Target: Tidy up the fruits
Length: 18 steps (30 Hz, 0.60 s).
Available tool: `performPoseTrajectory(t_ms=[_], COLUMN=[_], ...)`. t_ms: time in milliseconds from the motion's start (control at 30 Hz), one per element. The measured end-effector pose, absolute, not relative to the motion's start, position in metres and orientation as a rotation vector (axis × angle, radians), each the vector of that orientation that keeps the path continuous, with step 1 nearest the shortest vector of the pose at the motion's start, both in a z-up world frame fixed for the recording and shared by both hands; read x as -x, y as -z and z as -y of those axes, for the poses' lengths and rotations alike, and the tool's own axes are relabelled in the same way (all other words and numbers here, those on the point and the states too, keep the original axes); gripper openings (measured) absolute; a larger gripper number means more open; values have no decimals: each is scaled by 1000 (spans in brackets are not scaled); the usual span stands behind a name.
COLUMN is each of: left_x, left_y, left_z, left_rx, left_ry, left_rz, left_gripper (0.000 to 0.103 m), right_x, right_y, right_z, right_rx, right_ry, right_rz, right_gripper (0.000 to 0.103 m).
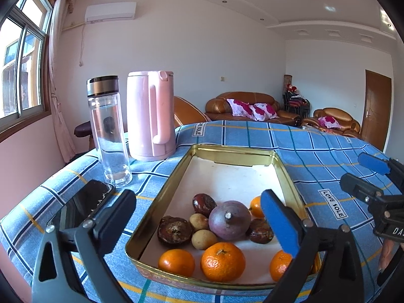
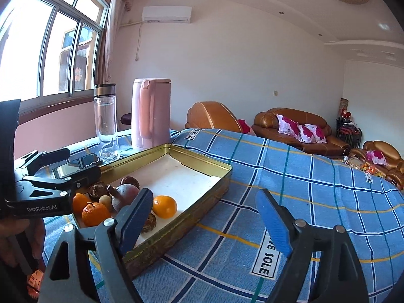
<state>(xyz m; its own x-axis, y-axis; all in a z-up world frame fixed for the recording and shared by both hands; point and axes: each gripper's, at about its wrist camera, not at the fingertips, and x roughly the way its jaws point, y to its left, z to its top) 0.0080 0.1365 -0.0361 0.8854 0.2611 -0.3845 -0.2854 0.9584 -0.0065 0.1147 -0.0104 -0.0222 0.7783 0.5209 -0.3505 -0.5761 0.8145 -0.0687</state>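
Note:
A gold-rimmed tin tray (image 1: 234, 151) lies on the blue checked tablecloth (image 1: 328, 156). Its near end holds several mandarins (image 1: 223, 261), a purple round fruit (image 1: 227, 221), brown wrinkled fruits (image 1: 174, 229) and two small tan ones (image 1: 204, 238). My left gripper (image 1: 198, 197) stands open in front of the fruit, and nothing is between its pads. To the right of the tray, my right gripper (image 2: 204, 197) is open and empty over the cloth, with its left finger (image 2: 136, 217) over the tray's (image 2: 202, 207) near corner. Each view also shows the other gripper: right gripper (image 1: 356, 169), left gripper (image 2: 78, 162).
A glass bottle (image 1: 108, 131) and a pink kettle (image 1: 150, 116) stand behind the tray at the left. A dark phone (image 1: 83, 204) lies near the table's left edge. A hand (image 2: 15, 240) holds the left gripper. Brown sofas (image 1: 242, 106) stand beyond the table.

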Motion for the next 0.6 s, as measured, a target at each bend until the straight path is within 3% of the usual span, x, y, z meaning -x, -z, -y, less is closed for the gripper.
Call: performPoseTrajectory(t_ms=[600], left_x=[1], left_y=[23], left_z=[-108], left_rx=[12], left_ry=[-251], left_rz=[-369], left_gripper=[103], right_x=[-100], right_y=[11], right_z=[39], right_rx=[118], right_ry=[-548], right_rz=[-295], right_gripper=[86])
